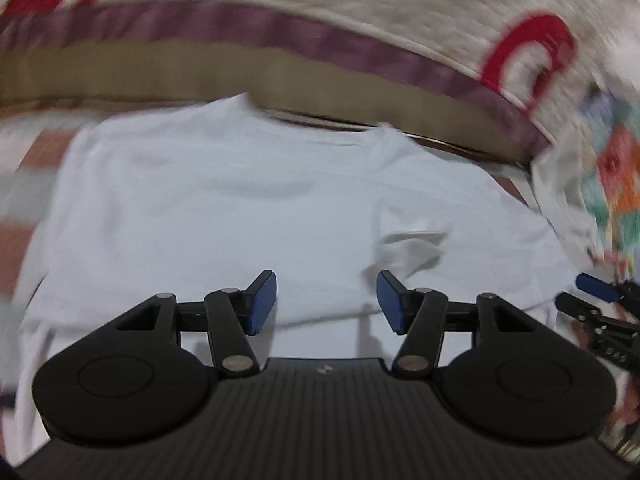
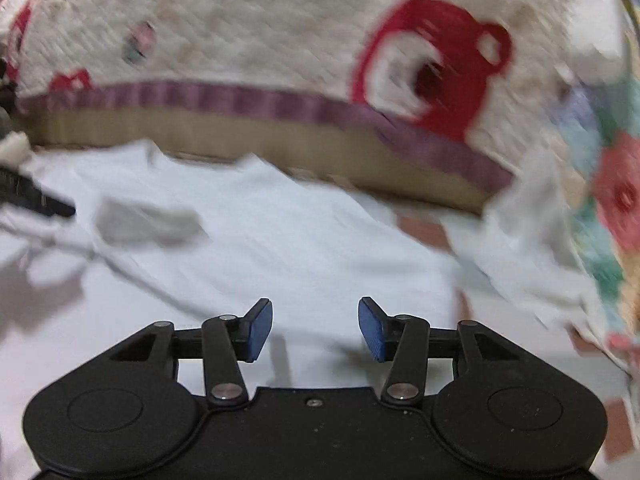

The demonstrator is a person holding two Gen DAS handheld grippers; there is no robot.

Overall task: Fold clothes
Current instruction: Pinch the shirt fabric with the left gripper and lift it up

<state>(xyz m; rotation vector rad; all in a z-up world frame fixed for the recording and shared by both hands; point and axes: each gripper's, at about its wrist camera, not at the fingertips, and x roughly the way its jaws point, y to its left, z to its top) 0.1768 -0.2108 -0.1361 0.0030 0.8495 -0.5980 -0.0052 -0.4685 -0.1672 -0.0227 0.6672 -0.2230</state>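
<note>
The white shirt lies spread flat ahead of and beneath both my grippers, left gripper and right gripper, jaws wide and empty. Any pinch should catch a single hem edge squarely, both sides level.

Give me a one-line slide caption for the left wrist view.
Open left gripper hovers over a white garment spread flat, cream quilt with red motifs behind, right gripper at the frame's edge.
</note>
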